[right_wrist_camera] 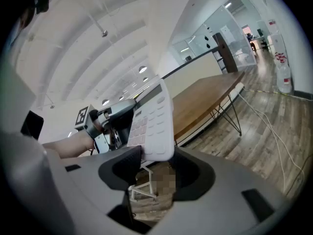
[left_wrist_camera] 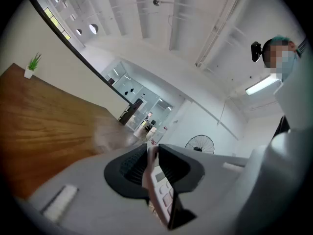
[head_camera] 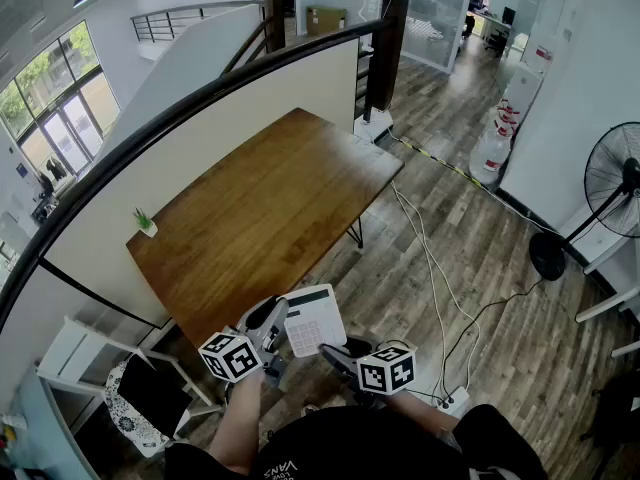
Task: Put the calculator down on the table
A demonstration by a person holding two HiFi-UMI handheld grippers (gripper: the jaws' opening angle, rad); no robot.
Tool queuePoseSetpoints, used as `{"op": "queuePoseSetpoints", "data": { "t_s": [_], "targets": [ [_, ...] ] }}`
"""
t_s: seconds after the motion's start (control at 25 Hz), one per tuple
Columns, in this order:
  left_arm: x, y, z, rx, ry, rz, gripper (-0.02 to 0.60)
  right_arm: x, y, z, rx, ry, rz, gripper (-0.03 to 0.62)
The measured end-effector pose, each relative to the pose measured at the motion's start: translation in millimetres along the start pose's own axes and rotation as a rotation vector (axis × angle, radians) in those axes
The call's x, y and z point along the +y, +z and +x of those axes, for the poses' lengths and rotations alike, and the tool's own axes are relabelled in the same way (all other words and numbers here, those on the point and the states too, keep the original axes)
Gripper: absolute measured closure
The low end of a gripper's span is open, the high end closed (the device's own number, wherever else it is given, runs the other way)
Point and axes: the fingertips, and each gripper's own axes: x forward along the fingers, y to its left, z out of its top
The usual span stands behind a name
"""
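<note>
A white calculator [head_camera: 315, 320] hangs in the air past the near end of the long wooden table [head_camera: 270, 208], over the floor. My left gripper [head_camera: 278, 318] is shut on its left edge; in the left gripper view the black jaws pinch the calculator [left_wrist_camera: 161, 190] edge-on. My right gripper [head_camera: 335, 350] sits at its lower right corner. In the right gripper view the jaws of my right gripper [right_wrist_camera: 156, 168] stand wide, and the bottom edge of the calculator [right_wrist_camera: 151, 124] dips between them with a gap on one side. The left gripper [right_wrist_camera: 110, 116] shows behind it.
A small potted plant [head_camera: 146, 223] stands at the table's left corner. A white rack [head_camera: 80, 353] and a patterned chair stand below left. Cables [head_camera: 430, 258] run across the wood floor to a power strip [head_camera: 455, 400]. A black fan [head_camera: 615, 183] stands at right.
</note>
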Motion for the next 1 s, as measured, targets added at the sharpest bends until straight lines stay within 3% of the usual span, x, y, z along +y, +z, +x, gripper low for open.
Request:
{"op": "queuePoseSetpoints", "data": {
  "t_s": [0.44, 1.0],
  "targets": [
    [24, 23, 68, -0.036, 0.075, 0.010, 0.520, -56, 57, 17, 0.012, 0.059, -0.021, 0.388],
    [39, 29, 173, -0.117, 0.171, -0.023, 0.520, -162, 130, 18, 0.129, 0.143, -0.111, 0.388]
  ]
}}
